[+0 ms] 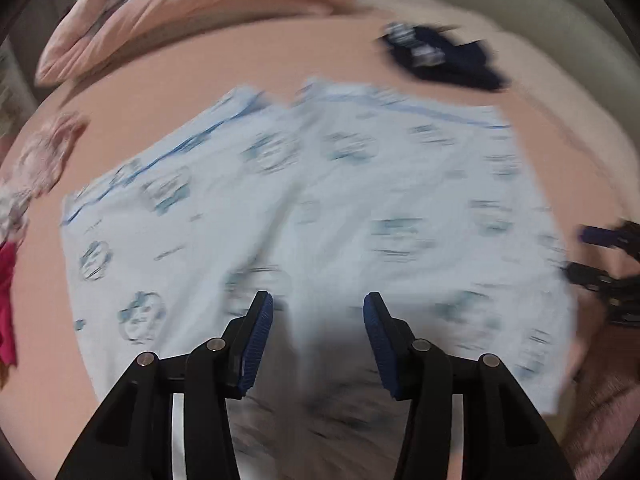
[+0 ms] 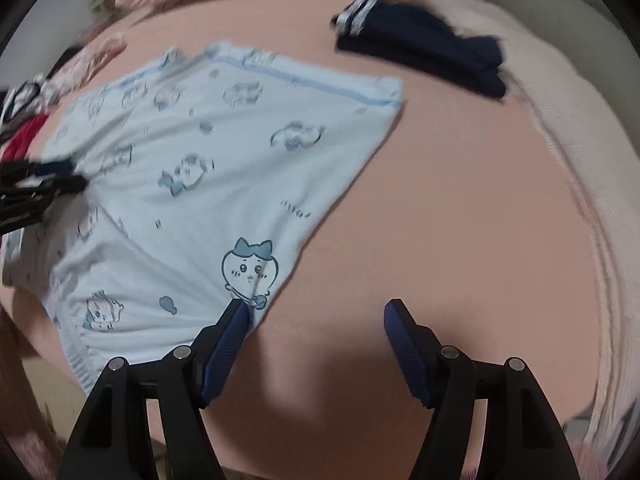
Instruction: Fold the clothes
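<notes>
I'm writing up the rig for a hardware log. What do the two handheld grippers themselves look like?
The left gripper and right gripper look identical: black plastic linkage arms with triangular cut-outs, round silver pivot pins at the joints, and two fingers faced with ribbed dark-blue pads. No cables, markings, sleeves or hands are visible in either view.

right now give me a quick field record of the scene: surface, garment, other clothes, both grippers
surface: pink bed sheet
garment: light blue printed shorts, spread flat
other clothes: folded navy garment beyond the shorts; red and pink clothes at the left
left gripper: open, above the shorts
right gripper: open, at the shorts' right edge, holding nothing
pillows: pink, far side
</notes>
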